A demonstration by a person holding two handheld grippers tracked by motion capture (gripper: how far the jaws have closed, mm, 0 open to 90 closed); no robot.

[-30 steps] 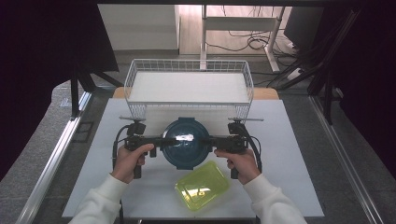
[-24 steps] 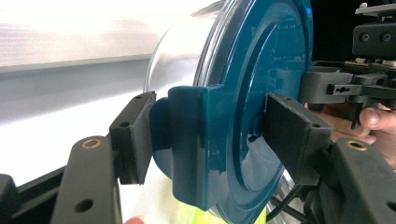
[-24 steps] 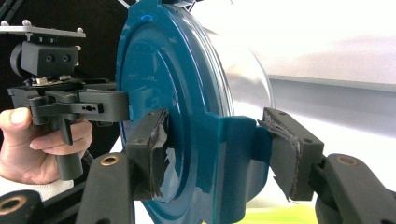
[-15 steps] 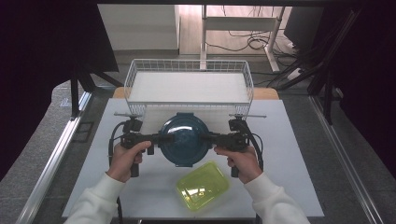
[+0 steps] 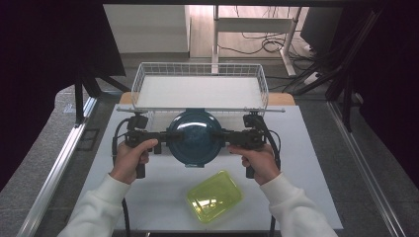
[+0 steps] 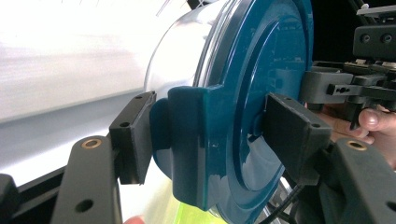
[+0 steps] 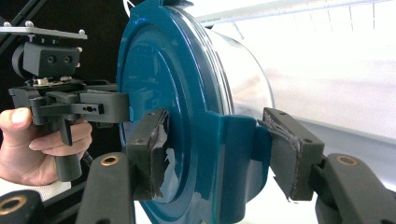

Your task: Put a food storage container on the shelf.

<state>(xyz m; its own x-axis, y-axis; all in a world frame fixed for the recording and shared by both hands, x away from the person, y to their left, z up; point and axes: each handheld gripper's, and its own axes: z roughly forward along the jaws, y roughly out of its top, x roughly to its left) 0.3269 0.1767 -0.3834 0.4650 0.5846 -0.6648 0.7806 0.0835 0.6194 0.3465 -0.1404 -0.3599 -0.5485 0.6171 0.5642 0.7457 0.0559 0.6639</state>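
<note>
Left gripper point(image 5: 159, 139) clamped on one latch tab of teal-lidded round container point(image 5: 194, 138), right gripper point(image 5: 228, 138) clamped on opposite tab. Container held between both above white table point(image 5: 306, 163), just before wire basket point(image 5: 200, 74); yellow-green lid point(image 5: 214, 196) nearer, apart.

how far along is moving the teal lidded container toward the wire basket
Done: both grippers, left gripper and right gripper, are clamped on the side latches of the teal-lidded container, which is lifted. In hand: carrying it. Left: setting it in the wire basket; the yellow-green lid lies untouched.
</note>
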